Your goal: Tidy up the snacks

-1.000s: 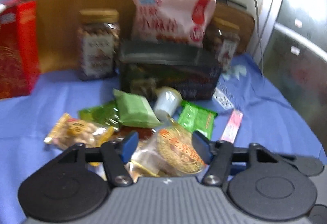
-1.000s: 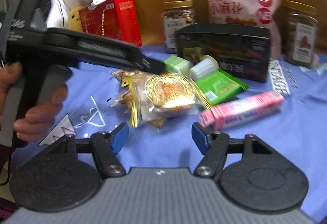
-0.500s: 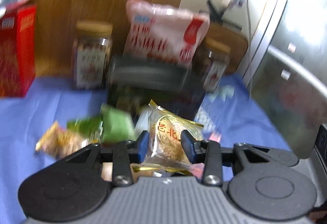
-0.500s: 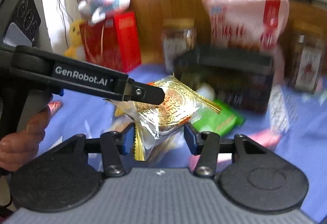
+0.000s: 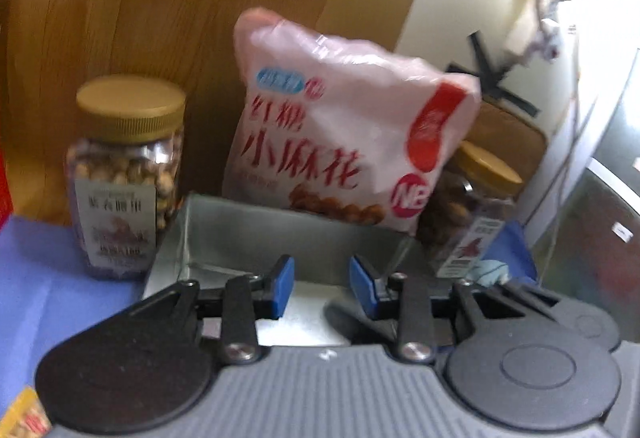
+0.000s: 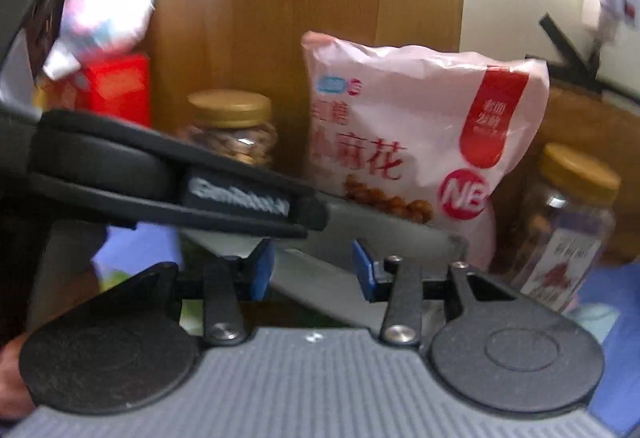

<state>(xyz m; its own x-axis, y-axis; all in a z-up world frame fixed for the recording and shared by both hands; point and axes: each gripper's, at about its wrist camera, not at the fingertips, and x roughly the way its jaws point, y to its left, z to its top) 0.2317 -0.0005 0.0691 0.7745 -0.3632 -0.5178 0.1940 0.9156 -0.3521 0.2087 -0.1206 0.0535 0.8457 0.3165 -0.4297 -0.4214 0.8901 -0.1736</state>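
Note:
My left gripper [image 5: 322, 284] hangs over the open grey box [image 5: 248, 226], pointing down into it. Its jaws are closing, and between the blue pads [image 5: 282, 286] I see only the box wall and pale floor. The gold-printed snack packet is not in sight. My right gripper [image 6: 312, 274] is just in front of the same box [image 6: 400, 234]. Its jaws are closing too, with nothing between them. The left gripper [image 6: 310, 216] crosses that view from the left, its tip over the box rim. A pink snack bag [image 5: 340, 142] leans upright behind the box.
A gold-lidded nut jar [image 5: 124, 178] stands left of the box and another jar [image 5: 472, 210] right of it, against a wooden panel. A red carton [image 6: 116, 86] with a plush toy [image 6: 108, 10] on it sits far left. A blue cloth [image 5: 32, 278] covers the table.
Both grippers moved forward and up from the snack pile to the box. The gold packet that was pinched in the left jaws half a second ago is gone from view. Both pairs of jaws are narrower.

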